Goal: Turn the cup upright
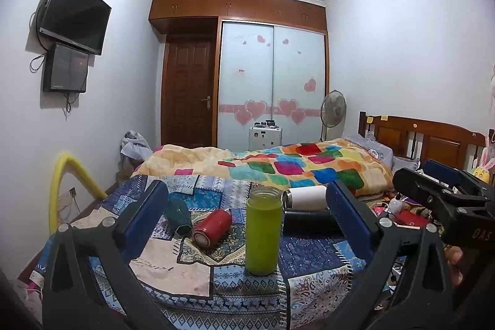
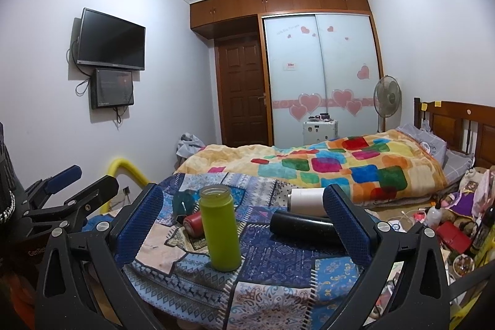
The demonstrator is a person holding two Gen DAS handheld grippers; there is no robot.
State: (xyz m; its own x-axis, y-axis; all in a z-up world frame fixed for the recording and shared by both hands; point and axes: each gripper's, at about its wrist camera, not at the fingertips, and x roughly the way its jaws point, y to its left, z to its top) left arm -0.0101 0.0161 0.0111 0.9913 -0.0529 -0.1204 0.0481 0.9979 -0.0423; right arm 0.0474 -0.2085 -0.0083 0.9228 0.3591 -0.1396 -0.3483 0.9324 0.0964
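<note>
A green cup stands upright on the patterned cloth, mouth up; it also shows in the right wrist view. A red cup, a teal cup, a white cup and a black cup lie on their sides behind it. My left gripper is open and empty, its fingers either side of the green cup but nearer the camera. My right gripper is open and empty, likewise framing the cups. The right gripper shows at the right edge of the left wrist view.
The cloth covers a small table at the foot of a bed with a colourful blanket. A yellow tube arches at the left wall. Clutter lies at the right. A fan and wardrobe stand behind.
</note>
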